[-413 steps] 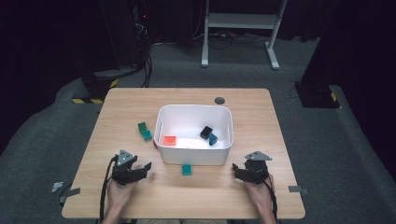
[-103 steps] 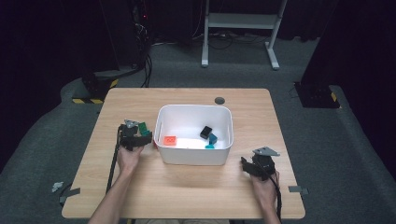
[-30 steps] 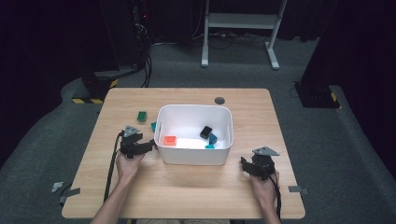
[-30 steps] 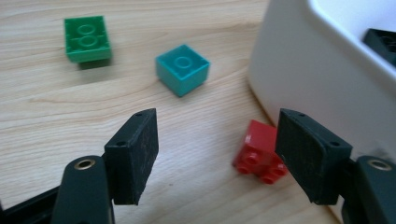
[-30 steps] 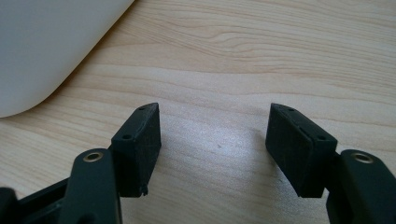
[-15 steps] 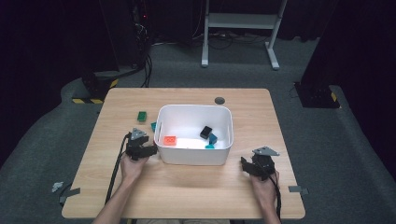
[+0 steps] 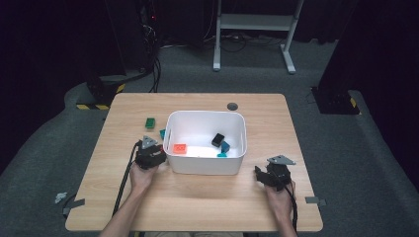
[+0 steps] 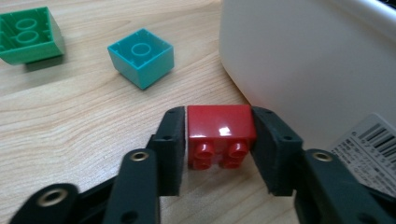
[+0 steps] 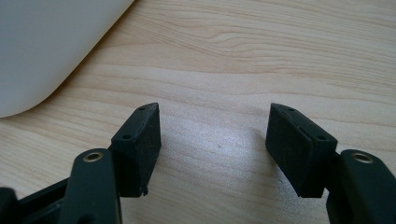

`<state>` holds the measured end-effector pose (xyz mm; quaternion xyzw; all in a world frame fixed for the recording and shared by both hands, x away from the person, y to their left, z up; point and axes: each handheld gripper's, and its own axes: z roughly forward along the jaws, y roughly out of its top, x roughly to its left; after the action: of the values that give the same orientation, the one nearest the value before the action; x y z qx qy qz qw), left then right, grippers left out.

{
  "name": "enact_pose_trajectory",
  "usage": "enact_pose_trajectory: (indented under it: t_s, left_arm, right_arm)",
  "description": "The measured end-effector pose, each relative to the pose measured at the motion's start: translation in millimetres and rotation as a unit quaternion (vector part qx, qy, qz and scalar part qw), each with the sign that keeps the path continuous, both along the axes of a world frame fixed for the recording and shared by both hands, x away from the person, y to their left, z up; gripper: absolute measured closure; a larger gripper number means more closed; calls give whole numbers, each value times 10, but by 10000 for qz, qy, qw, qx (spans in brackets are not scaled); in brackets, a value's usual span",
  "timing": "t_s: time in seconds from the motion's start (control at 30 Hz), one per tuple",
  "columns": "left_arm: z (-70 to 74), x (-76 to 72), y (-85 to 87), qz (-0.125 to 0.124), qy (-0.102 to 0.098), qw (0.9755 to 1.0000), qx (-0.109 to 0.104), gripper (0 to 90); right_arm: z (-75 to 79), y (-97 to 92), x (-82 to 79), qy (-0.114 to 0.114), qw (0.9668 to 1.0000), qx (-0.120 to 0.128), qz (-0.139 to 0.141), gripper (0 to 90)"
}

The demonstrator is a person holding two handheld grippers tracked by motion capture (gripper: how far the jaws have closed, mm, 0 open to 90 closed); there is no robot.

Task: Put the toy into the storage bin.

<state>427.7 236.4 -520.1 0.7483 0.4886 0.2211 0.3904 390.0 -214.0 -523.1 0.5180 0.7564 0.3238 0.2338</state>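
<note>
The left claw [image 8: 219,140] has just closed its jaws on a red brick [image 8: 219,126], and both pads press its sides; the brick lies studs toward the camera, on the tabletop [image 8: 70,121] just beside the outer wall of the white bin [image 8: 299,60]. Past it a teal brick [image 8: 141,57] and, farther off, a green brick [image 8: 29,35] lie apart on the wood. In the high view the left claw [image 7: 150,155] sits against the bin's left wall [image 7: 168,143], toward the tabletop's left edge, with the teal brick [image 7: 162,133] and green brick [image 7: 150,123] behind it. An orange, a black and blue bricks lie inside the bin. The right claw [image 9: 215,140] stands open and holds nothing, over bare wood near the tabletop's front right corner, right of the bin [image 9: 42,46].
</note>
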Motion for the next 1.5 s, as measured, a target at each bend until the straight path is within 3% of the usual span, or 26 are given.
enact_pose_trajectory:
  t_s: [0.33, 0.53, 0.63, 1.03, 1.3, 1.5]
  left_arm:
    - [83, -18, 64, 41, -43, 9999, -130, 585]
    - [237, -62, 141, 40, -109, 9998, -144, 586]
    - [436, -101, 191, 51, -253, 9993, -261, 586]
    - [906, -171, 368, 86, -452, 9974, -553, 587]
    - [1347, -240, 317, -263, -759, 9911, -1062, 586]
    - [1534, -241, 40, -769, -793, 9882, -1060, 586]
  right_arm:
    - [0, 0, 0, 1, 10000, 2, 0, 358]
    - [0, 0, 0, -1, 10000, 0, 1, 358]
    - [0, 0, 0, -2, 10000, -1, 1, 358]
    - [0, -1, 0, -1, 10000, 0, 2, 358]
    - [0, -1, 0, -1, 10000, -1, 2, 358]
    - [0, 0, 0, 0, 10000, 0, 1, 358]
